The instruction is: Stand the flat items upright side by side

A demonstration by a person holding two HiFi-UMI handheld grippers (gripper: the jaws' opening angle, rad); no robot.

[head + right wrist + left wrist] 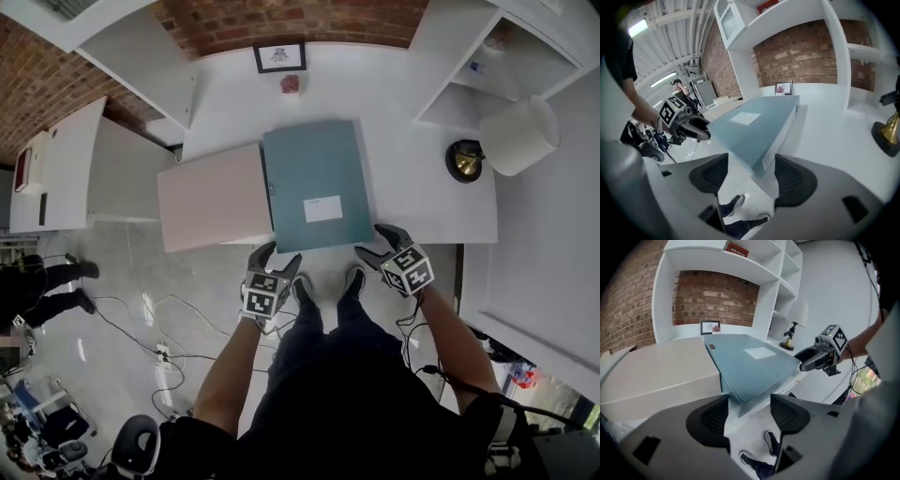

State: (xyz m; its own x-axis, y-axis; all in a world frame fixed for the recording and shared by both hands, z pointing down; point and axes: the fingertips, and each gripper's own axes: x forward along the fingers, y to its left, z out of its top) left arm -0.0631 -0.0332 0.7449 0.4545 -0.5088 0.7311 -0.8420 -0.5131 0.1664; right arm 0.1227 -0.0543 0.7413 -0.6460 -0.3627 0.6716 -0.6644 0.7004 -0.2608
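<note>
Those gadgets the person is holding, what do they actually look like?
The left gripper and right gripper are dark grey handheld tools. Each ends in two black jaws lined with ribbed pads and carries a white cube printed with black square markers. The person wears a dark short-sleeved top.

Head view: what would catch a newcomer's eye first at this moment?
A teal folder lies flat on the white desk, with a pink folder flat at its left side. The left gripper and right gripper sit at the teal folder's two near corners, both open and gripping nothing. A white-shaded lamp stands at the desk's right end.
</note>
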